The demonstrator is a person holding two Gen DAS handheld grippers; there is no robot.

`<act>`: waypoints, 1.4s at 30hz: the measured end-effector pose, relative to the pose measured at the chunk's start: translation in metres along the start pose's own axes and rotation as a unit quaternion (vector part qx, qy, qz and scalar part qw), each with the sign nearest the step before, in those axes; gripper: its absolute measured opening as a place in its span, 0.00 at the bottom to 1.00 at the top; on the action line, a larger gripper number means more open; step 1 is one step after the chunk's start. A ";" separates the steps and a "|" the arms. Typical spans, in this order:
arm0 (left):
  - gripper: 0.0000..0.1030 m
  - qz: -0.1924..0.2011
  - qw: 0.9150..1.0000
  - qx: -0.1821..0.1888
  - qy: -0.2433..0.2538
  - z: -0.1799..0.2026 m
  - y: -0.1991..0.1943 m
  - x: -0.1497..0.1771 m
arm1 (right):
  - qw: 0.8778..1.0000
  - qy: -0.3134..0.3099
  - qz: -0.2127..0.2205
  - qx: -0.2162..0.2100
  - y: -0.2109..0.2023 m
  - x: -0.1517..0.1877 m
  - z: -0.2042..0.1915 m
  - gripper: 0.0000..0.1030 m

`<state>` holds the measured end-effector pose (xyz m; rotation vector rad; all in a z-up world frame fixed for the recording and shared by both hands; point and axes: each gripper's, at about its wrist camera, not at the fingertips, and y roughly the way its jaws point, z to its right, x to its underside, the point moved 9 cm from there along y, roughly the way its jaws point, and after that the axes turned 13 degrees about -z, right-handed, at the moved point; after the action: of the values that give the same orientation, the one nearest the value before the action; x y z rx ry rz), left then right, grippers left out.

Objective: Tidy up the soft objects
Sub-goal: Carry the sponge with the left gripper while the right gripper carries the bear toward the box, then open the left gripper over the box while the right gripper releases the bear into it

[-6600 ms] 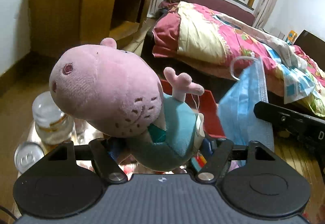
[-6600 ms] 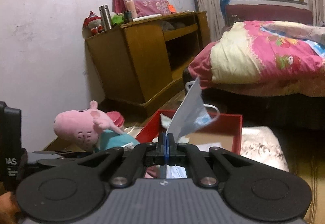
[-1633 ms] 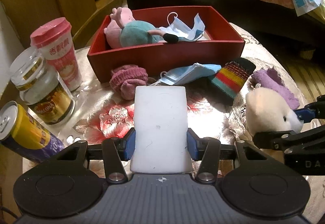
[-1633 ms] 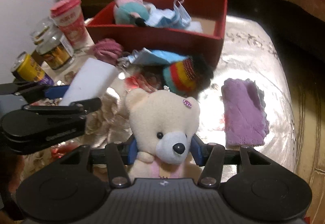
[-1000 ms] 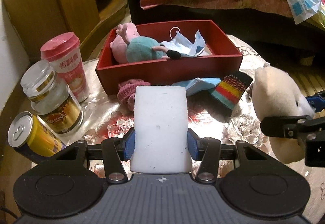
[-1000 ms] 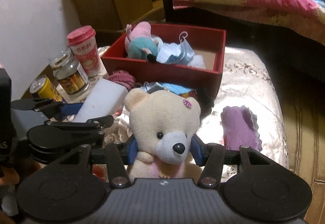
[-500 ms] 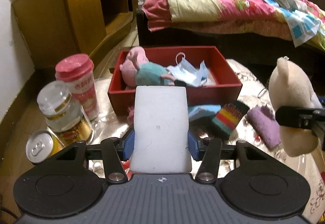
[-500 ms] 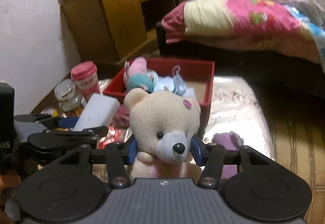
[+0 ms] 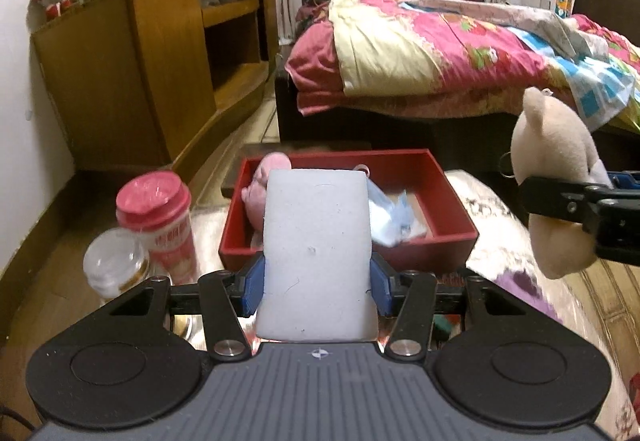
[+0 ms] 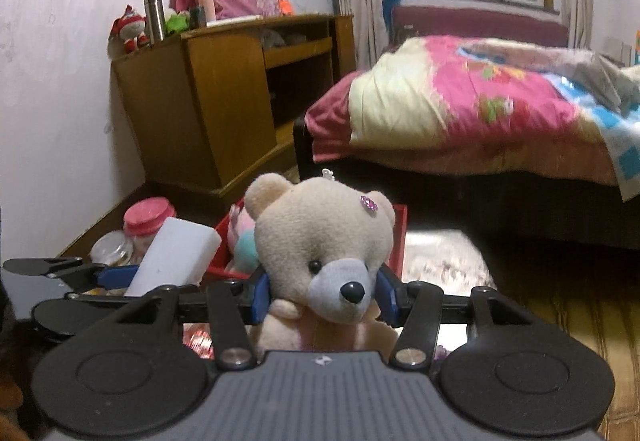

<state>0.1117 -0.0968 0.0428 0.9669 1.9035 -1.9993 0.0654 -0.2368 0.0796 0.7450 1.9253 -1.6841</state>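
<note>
A white sponge block (image 9: 316,253) is standing upright, pinched at its lower sides. A cream teddy bear (image 10: 320,261) with a grey muzzle and a purple flower by one ear is sitting upright, squeezed at the cheeks. In the red box (image 9: 452,241) on the table, a pink plush pig (image 9: 260,189) is lying beside a crumpled blue face mask (image 9: 392,217) (both partly hidden).
</note>
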 end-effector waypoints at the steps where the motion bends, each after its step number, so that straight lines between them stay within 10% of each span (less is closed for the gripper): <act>1: 0.51 0.003 1.000 0.000 -0.002 -0.001 0.001 -0.005 | 1.000 -0.002 0.004 0.002 0.004 -0.005 0.001 0.39; 17: 0.52 -0.026 1.000 -0.009 -0.015 -0.005 0.094 -0.091 | 0.999 -0.025 -0.011 0.040 0.109 -0.066 0.018 0.39; 42: 0.61 -0.049 0.998 -0.025 -0.020 -0.014 0.134 -0.100 | 0.997 0.023 -0.076 0.021 0.194 -0.069 0.037 0.51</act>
<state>0.2682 -0.1301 -0.0059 0.8309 2.0062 -1.9975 0.2474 -0.2612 -0.0219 0.6725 2.0300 -1.8167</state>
